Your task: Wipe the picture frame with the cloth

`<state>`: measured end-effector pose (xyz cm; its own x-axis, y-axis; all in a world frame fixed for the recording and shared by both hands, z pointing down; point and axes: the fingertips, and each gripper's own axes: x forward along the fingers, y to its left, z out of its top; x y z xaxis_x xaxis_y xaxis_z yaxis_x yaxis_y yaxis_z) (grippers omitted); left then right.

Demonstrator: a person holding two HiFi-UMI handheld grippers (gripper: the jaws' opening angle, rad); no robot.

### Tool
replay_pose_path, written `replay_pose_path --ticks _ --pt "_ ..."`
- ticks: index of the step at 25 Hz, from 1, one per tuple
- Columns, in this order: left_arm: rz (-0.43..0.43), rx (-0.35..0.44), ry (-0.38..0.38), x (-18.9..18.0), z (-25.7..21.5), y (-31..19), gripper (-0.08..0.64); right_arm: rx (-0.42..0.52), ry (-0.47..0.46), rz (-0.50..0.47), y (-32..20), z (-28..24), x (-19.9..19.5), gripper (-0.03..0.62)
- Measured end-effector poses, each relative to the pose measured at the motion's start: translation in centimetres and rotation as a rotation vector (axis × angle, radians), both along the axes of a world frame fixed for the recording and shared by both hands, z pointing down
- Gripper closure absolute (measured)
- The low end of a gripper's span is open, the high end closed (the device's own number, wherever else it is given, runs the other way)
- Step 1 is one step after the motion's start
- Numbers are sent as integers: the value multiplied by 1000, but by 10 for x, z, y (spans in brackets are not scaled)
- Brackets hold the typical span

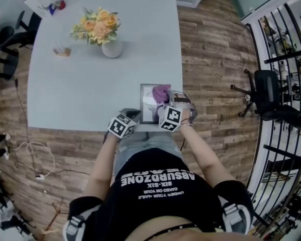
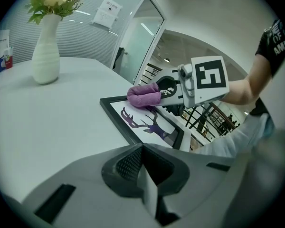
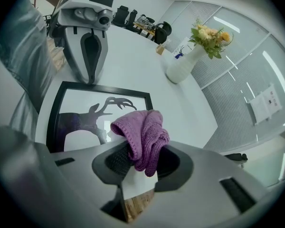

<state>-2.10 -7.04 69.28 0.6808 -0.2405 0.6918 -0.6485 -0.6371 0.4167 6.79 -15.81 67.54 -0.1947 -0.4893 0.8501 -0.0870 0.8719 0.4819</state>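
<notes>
Frame: the black picture frame (image 1: 148, 109) lies flat on the table (image 1: 80, 94), at the edge close to the person. It shows a dark deer on white.
Cloth: the purple cloth (image 3: 143, 136) is all bunched up. It sits at the far right corner of the frame. I cannot tell if it touches the glass.
Right gripper: the right gripper (image 3: 138, 165) has its jaws pinched on the cloth and holds it over the frame.
Left gripper: the left gripper (image 2: 143, 150) has its jaws pressed together with nothing in them. Its tip is just beside the frame's left side.
Vase: a white vase (image 1: 112, 49) with yellow and orange flowers (image 1: 96, 25) stands farther back on the table, well apart from the frame.
</notes>
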Motion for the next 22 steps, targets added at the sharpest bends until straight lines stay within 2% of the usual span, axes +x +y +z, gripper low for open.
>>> replay_pose_path --ticks 9,16,22 --pt "-19 11 -2 -1 2 -1 554 13 -28 56 -3 -4 11 472" --pt "-45 23 -5 -2 2 -1 554 137 97 2 -3 -7 15 472" --pt "-47 34 -21 -1 2 0 554 88 87 68 6 -6 20 474"
